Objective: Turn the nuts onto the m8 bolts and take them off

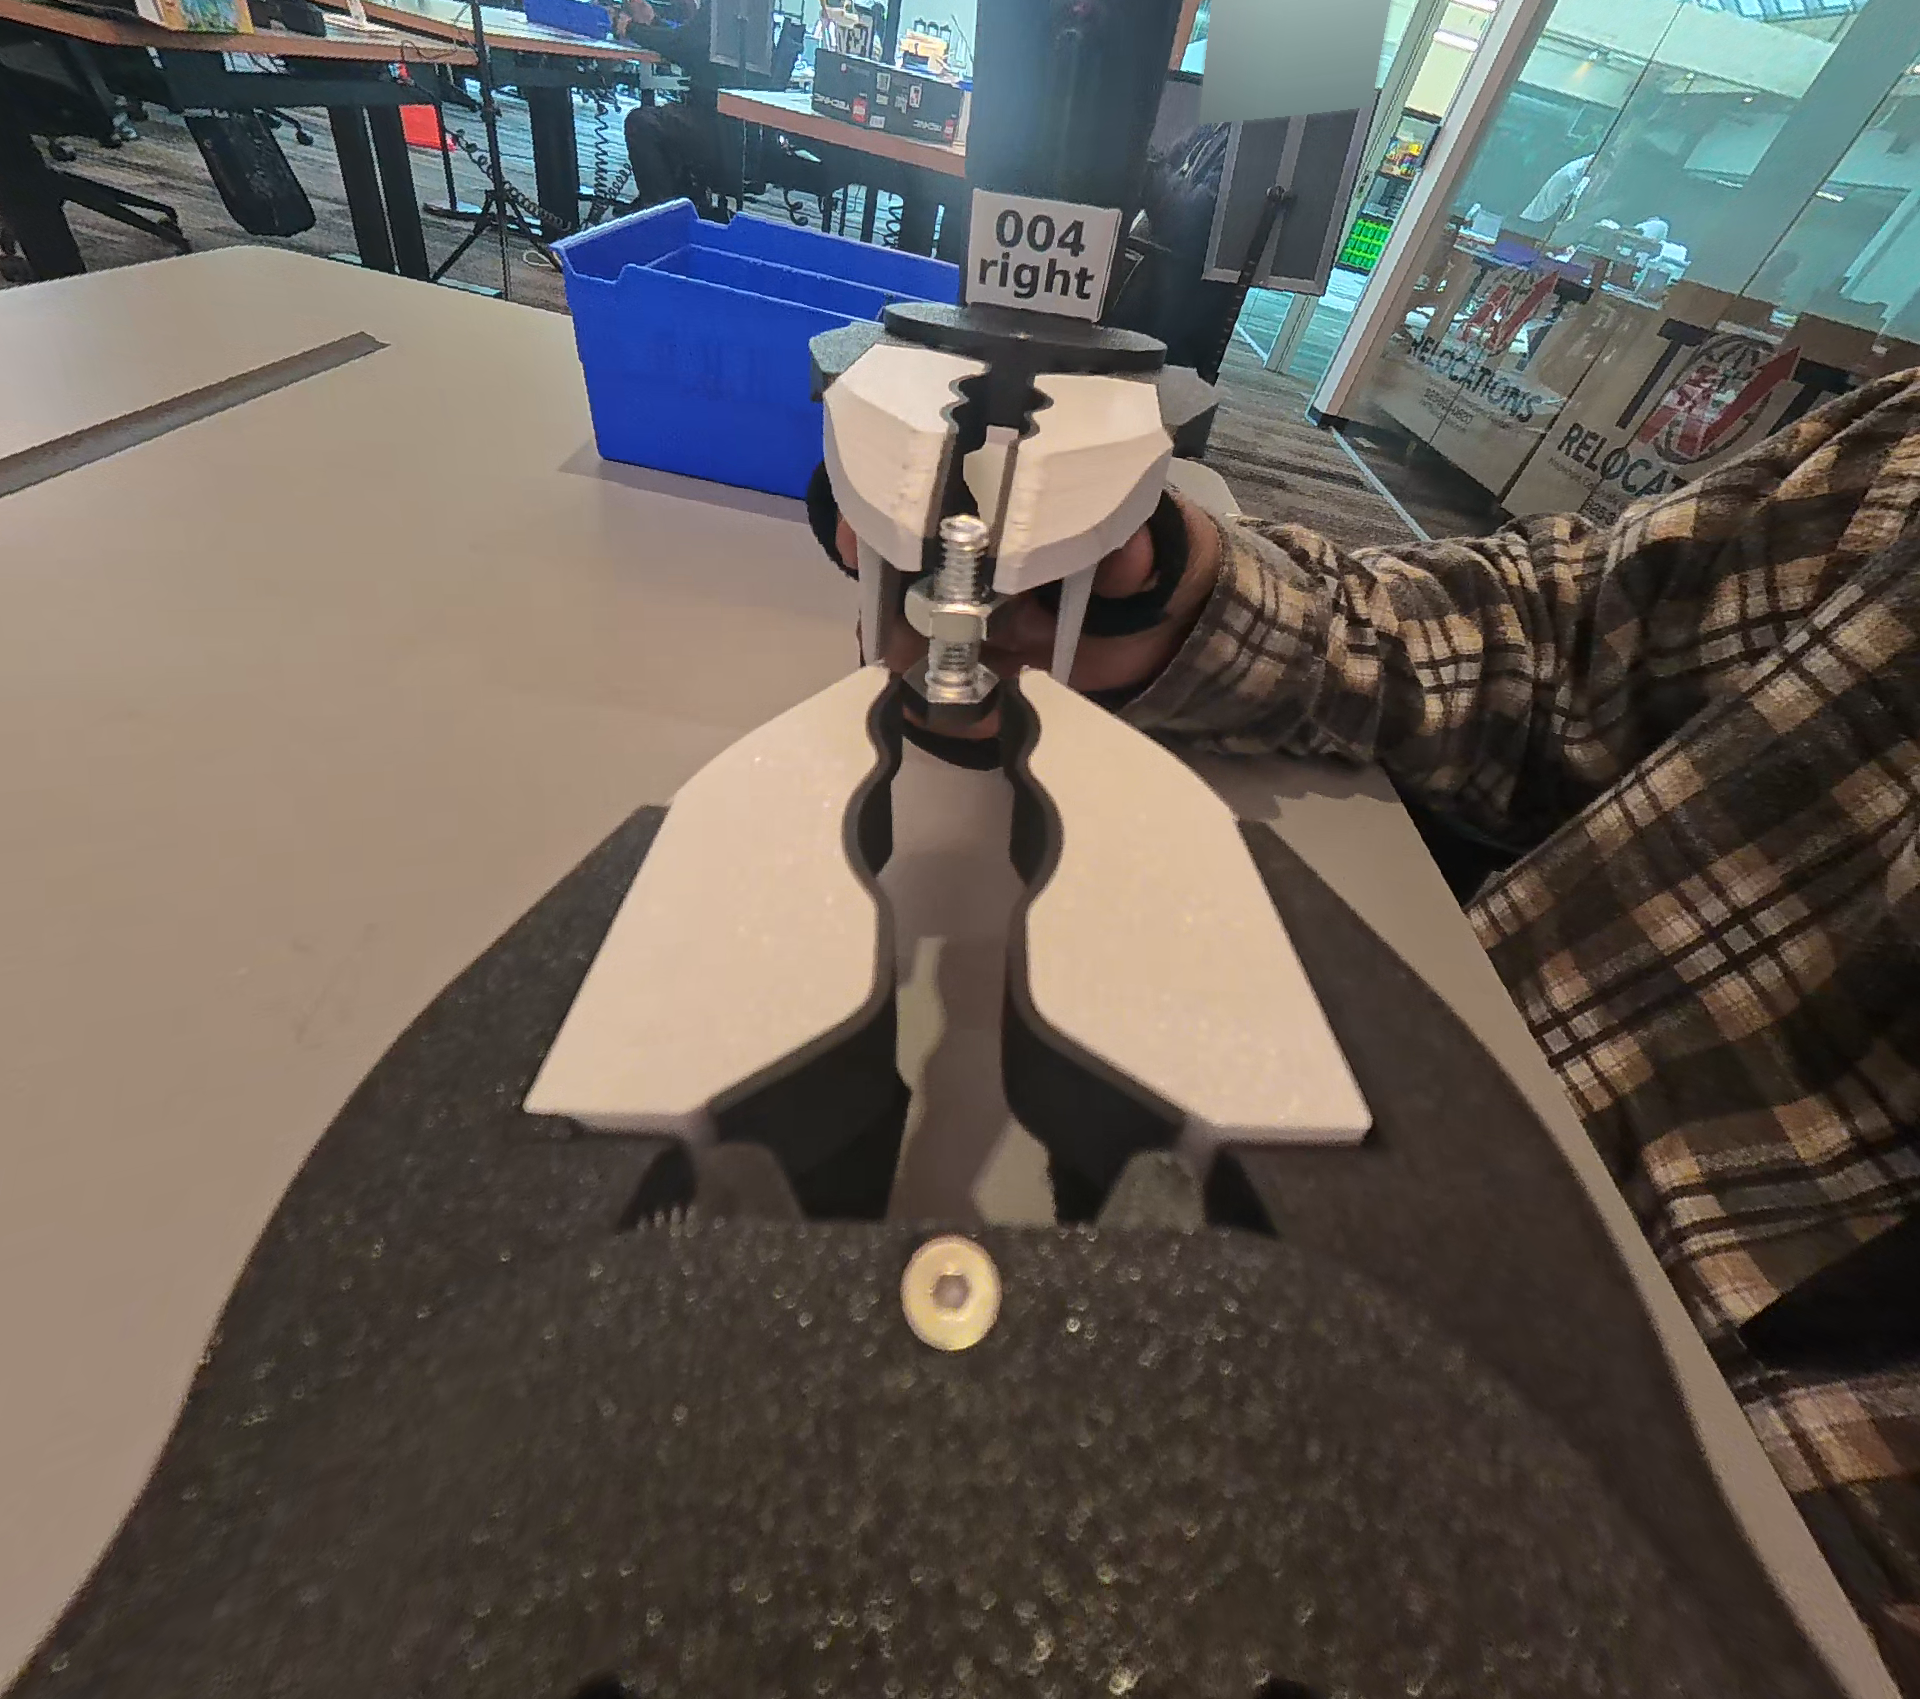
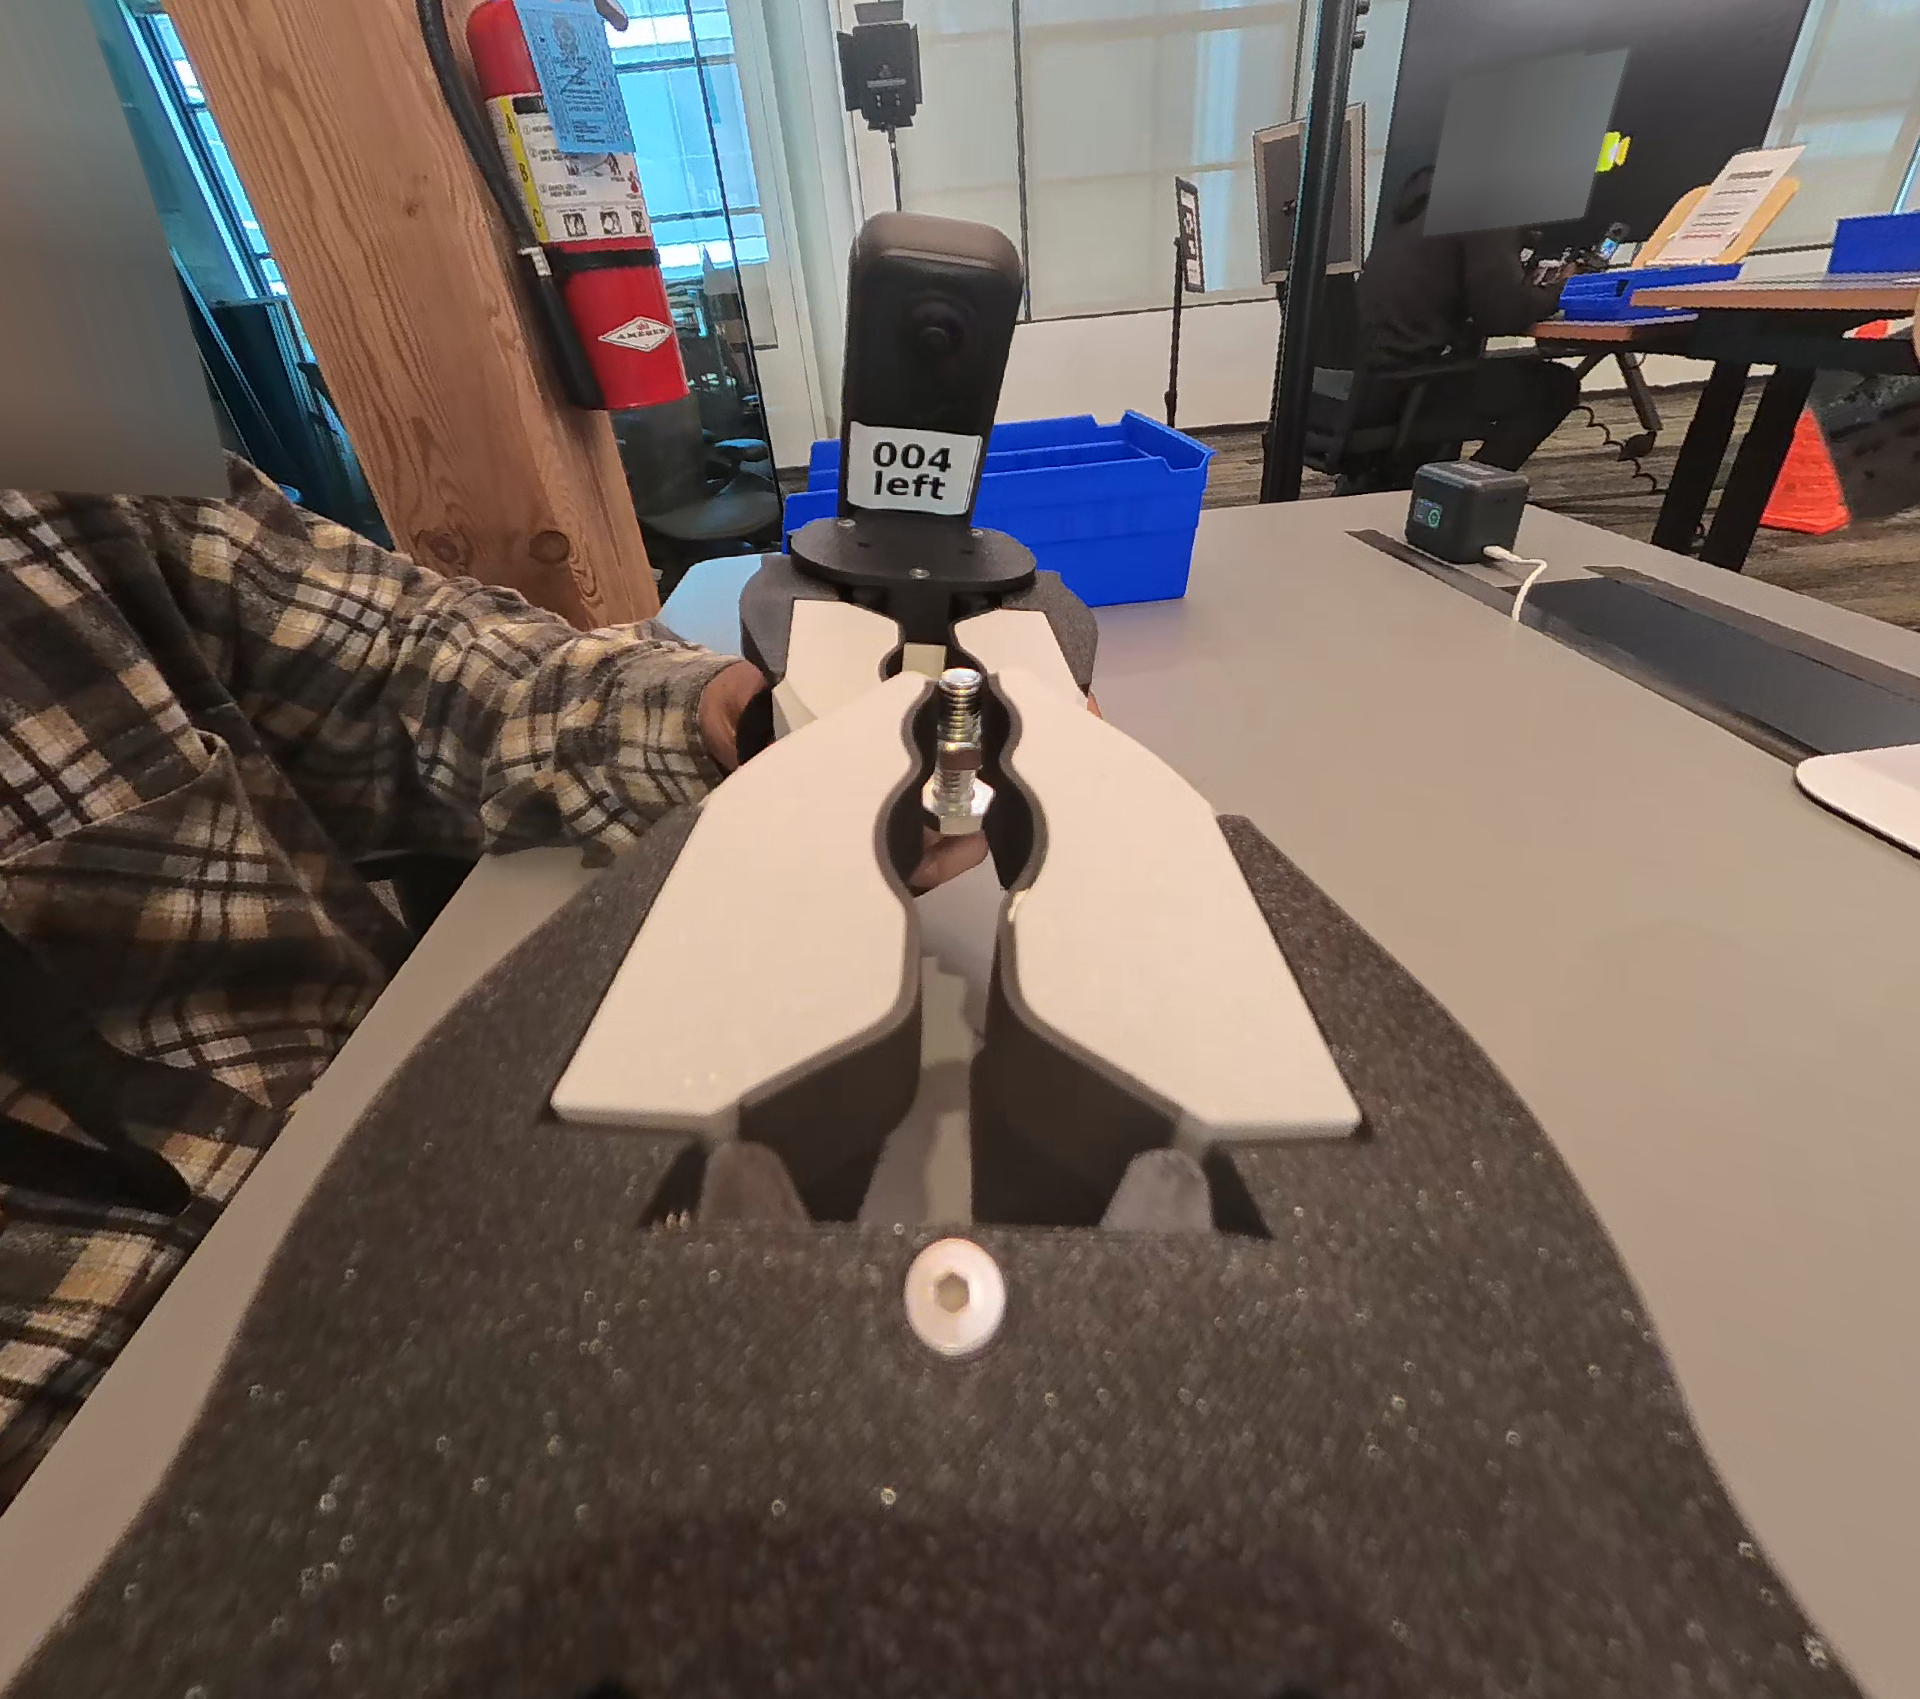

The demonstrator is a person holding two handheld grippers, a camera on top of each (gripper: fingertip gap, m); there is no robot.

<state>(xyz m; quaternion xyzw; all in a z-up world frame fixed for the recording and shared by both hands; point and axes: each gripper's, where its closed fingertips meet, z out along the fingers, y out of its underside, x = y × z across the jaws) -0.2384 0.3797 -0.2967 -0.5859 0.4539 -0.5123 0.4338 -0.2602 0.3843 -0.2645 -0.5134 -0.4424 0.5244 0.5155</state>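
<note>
In the left wrist view, the bolt stands straight up in the air, above the worktop and close to the edge where the person sits. Its six-sided head is at the bottom. The left gripper looks squeezed onto that head from both sides. The nut sits low on the bolt, just above the head. The right gripper comes from the other way and seems to pinch the nut. Lots of thread shows above the nut, so I think the nut has a long way to go to come off. A blue bin sits at the far edge of the worktop, well away.

In the right wrist view, the bolt stands in the wavy gap between the right gripper's fingers, with the nut at a narrow part of the gap. The grip looks tight, though I cannot see the touching spots clearly.

To do this step well, I think one gripper should stay still and firm on the head. The other should turn the nut a little, let go, grab again, and turn more. Keep the bolt straight up. If it tips, the nut may jam or slip and fall onto the worktop.
</note>
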